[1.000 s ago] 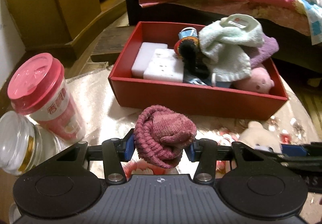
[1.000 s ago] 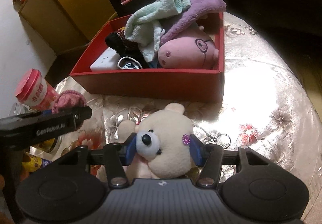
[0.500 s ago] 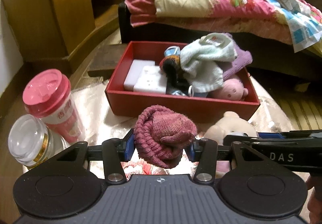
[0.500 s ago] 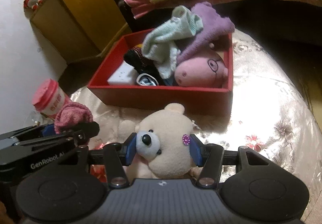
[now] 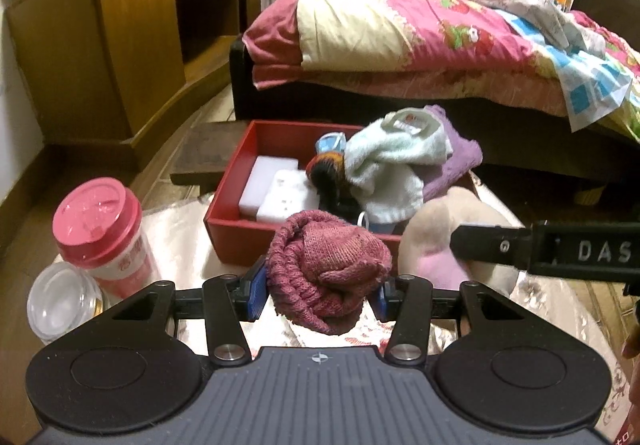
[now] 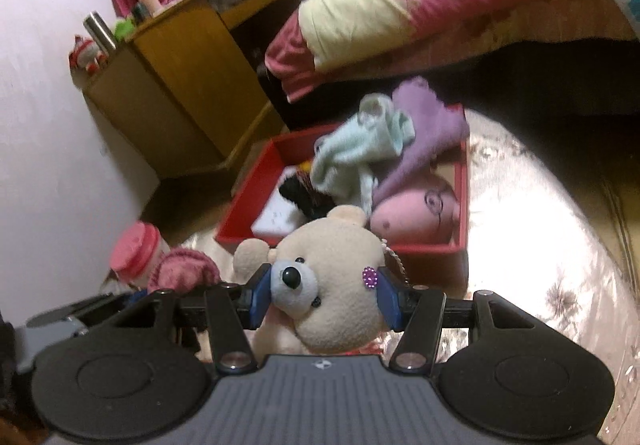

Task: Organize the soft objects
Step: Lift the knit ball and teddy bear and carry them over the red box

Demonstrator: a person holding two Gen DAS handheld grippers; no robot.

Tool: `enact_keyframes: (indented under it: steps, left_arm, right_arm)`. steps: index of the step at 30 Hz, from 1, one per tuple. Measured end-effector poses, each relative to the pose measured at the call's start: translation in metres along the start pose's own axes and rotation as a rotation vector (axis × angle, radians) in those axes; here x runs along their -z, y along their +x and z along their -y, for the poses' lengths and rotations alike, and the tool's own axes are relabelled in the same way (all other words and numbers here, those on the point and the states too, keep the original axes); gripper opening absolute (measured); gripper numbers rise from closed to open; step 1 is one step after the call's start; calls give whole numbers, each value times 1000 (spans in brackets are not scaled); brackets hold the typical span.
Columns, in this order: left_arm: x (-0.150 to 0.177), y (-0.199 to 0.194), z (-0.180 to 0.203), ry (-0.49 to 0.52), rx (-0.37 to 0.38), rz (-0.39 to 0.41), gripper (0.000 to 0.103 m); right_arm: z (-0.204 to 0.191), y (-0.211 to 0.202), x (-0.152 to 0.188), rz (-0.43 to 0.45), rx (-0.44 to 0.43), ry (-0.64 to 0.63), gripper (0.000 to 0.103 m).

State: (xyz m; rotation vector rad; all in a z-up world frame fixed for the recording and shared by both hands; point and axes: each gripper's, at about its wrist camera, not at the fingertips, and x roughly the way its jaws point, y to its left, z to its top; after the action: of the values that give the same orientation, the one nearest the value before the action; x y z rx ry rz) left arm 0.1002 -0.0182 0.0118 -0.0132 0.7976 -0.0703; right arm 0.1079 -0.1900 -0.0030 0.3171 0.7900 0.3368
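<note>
Left gripper [image 5: 320,291]: clamped on a rolled maroon knit sock [image 5: 326,269], blue pads pressed into both sides. The sock is held clear of the tablecloth [image 6: 540,237], short of the red box's [image 5: 240,241] near wall.

Right gripper [image 6: 322,303]: clamped on the head of a cream teddy bear [image 6: 332,281], one pad by the snout, the other at the purple flower near the ear. The bear is carried above the cloth, in front of the box's near wall; its body hangs below the jaws and is mostly hidden.

Box contents noted: two white blocks [image 5: 276,189] at the left end, a mint towel [image 5: 394,161] heaped over a purple cloth [image 5: 456,161], a dark striped item beneath, a pink pig plush [image 6: 416,213] at the right end. The pile stands above the rim.

A pink-lidded cup [image 5: 106,237] and a clear jar [image 5: 60,297] stand on the cloth, left of the box.

Step judged: both soft items picked up and in transit toward the box, not yet over it.

Next move judged: each item is to be carried over the near wall and released where room is left. The left end, above the white blocks, looks freest for the sock; the bear may need to be set on top of the pile, where rolling off is a risk.
</note>
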Motion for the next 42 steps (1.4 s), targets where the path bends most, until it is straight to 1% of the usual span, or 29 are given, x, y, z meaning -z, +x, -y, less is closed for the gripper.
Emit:
enact_keyframes:
  steps: [10, 16, 26, 29, 35, 42]
  left_arm:
    - [-9, -6, 4, 0, 11, 35, 50]
    - [-19, -9, 7, 4, 8, 74, 50]
    - [-42, -2, 7, 16, -7, 123, 50]
    - [-49, 2, 7, 19, -14, 137, 50]
    - [-55, 14, 4, 23, -31, 130, 50]
    - [-62, 23, 2, 26, -45, 135, 50]
  right_arm:
    - [-6, -14, -13, 74, -25, 16, 31]
    - [-9, -24, -20, 136, -19, 7, 31]
    - [-12, -26, -44, 230, 17, 4, 31]
    - [-8, -22, -51, 242, 30, 10, 31]
    - [4, -13, -63, 252, 56, 35, 31]
    - [6, -8, -70, 263, 69, 32, 31]
